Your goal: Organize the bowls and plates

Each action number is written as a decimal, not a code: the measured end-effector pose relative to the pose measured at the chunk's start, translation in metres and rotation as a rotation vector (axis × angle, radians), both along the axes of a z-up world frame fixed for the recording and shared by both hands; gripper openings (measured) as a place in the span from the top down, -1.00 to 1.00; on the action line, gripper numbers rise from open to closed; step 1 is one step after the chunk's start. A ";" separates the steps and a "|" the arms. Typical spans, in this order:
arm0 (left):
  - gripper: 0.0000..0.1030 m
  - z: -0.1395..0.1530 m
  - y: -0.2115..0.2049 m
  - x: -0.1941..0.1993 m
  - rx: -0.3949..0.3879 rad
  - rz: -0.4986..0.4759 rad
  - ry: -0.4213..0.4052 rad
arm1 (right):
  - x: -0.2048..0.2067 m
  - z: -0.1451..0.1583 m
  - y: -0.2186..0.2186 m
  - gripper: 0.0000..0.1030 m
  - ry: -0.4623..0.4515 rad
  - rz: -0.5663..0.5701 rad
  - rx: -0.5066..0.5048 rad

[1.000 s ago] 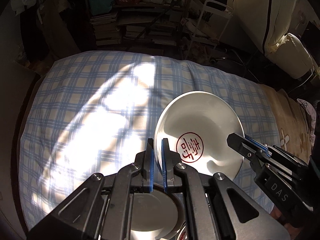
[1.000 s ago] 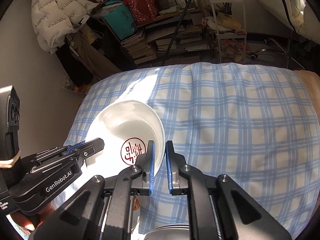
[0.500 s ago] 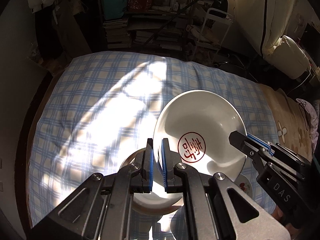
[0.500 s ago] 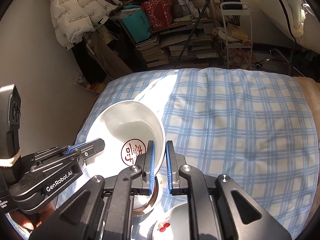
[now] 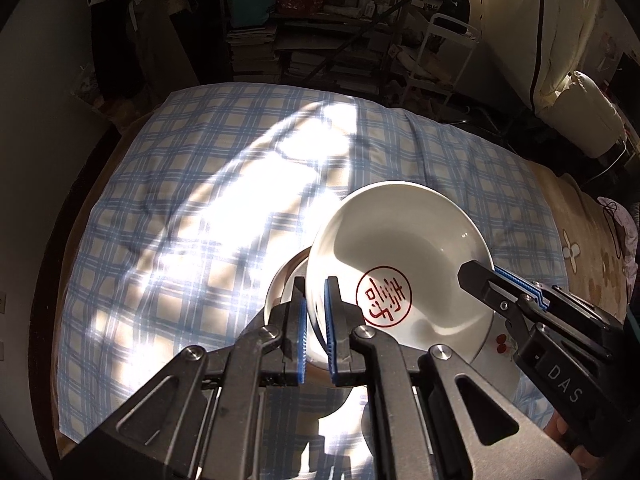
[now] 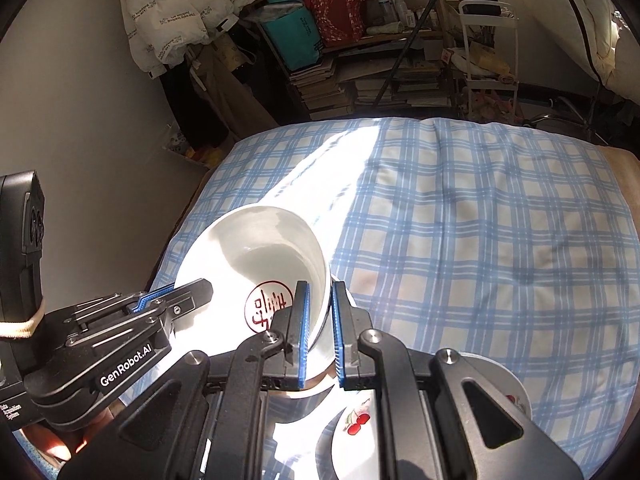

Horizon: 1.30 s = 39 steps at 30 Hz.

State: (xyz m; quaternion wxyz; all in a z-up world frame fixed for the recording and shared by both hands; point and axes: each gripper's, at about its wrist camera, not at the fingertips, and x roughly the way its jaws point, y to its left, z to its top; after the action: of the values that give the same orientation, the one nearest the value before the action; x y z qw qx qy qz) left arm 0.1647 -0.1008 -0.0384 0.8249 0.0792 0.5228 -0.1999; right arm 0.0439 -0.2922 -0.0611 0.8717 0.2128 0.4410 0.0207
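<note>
A white bowl (image 5: 400,248) with a red seal mark inside hangs tilted over the bed, held by both grippers. My left gripper (image 5: 316,312) is shut on its left rim. My right gripper (image 5: 478,276) reaches in from the right, clamped on the opposite rim. In the right wrist view the same bowl (image 6: 260,248) has my right gripper (image 6: 320,316) shut on its right rim, and the left gripper (image 6: 196,290) grips its left edge. Beneath the held bowl lie another bowl (image 5: 280,280) and a white plate with cherries (image 6: 356,420), both partly hidden.
The bed is covered by a blue plaid sheet (image 6: 480,240) with a bright sun patch (image 5: 224,220). Beyond its far edge stand stacked books and shelves (image 6: 352,88) and a white metal cart (image 5: 444,52). A brown flowered blanket (image 5: 580,256) lies at the right.
Both grippers have carried the bowl across the bed together, still clamped on its rims. The second bowl and the cherry plate beneath have come further into view.
</note>
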 end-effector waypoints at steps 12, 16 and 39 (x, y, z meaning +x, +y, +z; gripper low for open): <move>0.85 -0.040 0.015 0.005 0.006 0.023 0.057 | 0.010 -0.035 0.014 0.77 0.058 0.036 -0.013; 0.85 -0.049 0.016 0.007 0.008 0.023 0.066 | 0.014 -0.044 0.016 0.77 0.071 0.040 -0.014; 0.72 -0.063 0.033 0.012 0.036 0.049 0.043 | 0.014 -0.051 0.008 0.70 0.051 0.047 0.042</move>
State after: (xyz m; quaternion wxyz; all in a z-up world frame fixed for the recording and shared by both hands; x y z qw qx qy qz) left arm 0.1769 -0.0677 -0.1017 0.8167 0.0769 0.5456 -0.1719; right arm 0.0581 -0.2842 -0.1126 0.8547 0.2209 0.4676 0.0447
